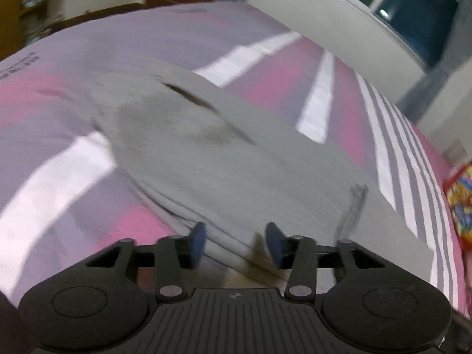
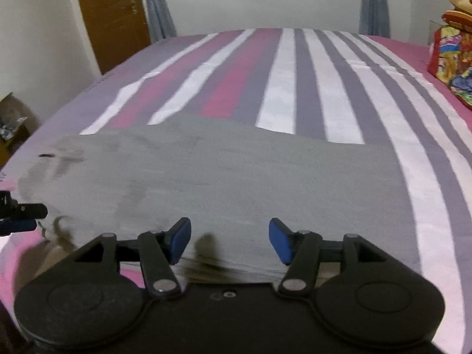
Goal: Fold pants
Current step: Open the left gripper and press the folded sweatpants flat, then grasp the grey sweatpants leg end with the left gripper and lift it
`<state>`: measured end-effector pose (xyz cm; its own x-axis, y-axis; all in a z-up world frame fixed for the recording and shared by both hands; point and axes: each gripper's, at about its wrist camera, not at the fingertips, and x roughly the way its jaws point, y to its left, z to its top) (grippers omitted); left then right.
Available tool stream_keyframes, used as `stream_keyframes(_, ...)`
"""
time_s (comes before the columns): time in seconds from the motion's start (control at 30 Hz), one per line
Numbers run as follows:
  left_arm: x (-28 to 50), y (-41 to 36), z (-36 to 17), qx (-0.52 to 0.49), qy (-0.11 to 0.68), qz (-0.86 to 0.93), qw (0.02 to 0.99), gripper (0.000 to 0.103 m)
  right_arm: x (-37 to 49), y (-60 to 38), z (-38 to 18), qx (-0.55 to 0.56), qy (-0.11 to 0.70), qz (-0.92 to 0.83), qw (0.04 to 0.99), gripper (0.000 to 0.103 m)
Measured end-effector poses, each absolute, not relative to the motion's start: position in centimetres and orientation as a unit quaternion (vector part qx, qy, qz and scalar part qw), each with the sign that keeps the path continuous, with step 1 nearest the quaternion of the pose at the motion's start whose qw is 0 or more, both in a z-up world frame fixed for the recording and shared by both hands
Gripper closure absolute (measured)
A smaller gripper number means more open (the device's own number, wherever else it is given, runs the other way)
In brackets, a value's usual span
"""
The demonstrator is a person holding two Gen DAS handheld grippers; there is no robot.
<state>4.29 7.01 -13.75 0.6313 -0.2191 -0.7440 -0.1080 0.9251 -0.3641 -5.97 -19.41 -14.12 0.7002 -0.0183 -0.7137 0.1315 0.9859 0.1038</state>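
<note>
Left side: my left gripper (image 1: 234,240) has its jaws apart, blue pads clear of the cloth, nothing pinched. It sits at the near edge of the grey pants (image 1: 224,159); its view is smeared, so detail there is poor. From the right wrist view I see its tip at the far left margin, just beside the left end of the garment.

Centre: the pants (image 2: 224,183) lie flat across the near part of the striped bedsheet (image 2: 295,82), long axis running left to right. Stacked layers show along the near edge, so I judge one fold already made. A darker patch marks the left portion; stain or shadow, cannot tell.

Right: my right gripper (image 2: 228,242) is also spread, pads over the near edge, gripping nothing.

Handling judgement: soft, light, limp cloth, no stiffness; it will sag and drag on the sheet. Take hold at the near edge, pinching all layers together, one gripper toward each end, so the layers do not slide apart.
</note>
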Motion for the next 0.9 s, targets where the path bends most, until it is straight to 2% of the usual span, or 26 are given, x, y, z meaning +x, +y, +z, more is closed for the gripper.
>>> stream_keyframes(0.07,4.1,8.7,-13.9,-0.202,0.420,-0.013,0.885,0.042,-5.7,-18.7,-14.2,0.075,0.387,-0.033,0.918,0.045)
stream_keyframes(0.33,5.9,13.8,-17.2,-0.300,0.428,0.014,0.853,0.042,-4.9,-17.4,-15.1,0.079,0.399,-0.025,0.913,0.045)
stream_keyframes(0.57,8.0,14.9,-20.8,-0.380,0.422,0.000,0.823,0.042,-4.7,-17.7,-15.7,0.080,0.408,-0.029,0.909,0.044)
stream_keyframes(0.83,11.1,14.3,-22.6,-0.423,0.402,-0.012,0.812,0.043,-4.2,-17.7,-15.9,0.076,0.410,-0.035,0.908,0.044)
stream_keyframes(0.87,11.6,14.1,-22.7,-0.422,0.402,-0.011,0.812,0.048,-4.1,-17.6,-15.8,0.073,0.409,-0.036,0.909,0.043)
stream_keyframes(0.9,11.9,13.9,-22.7,-0.419,0.403,-0.008,0.814,0.060,-3.8,-17.5,-15.5,0.067,0.406,-0.037,0.911,0.043)
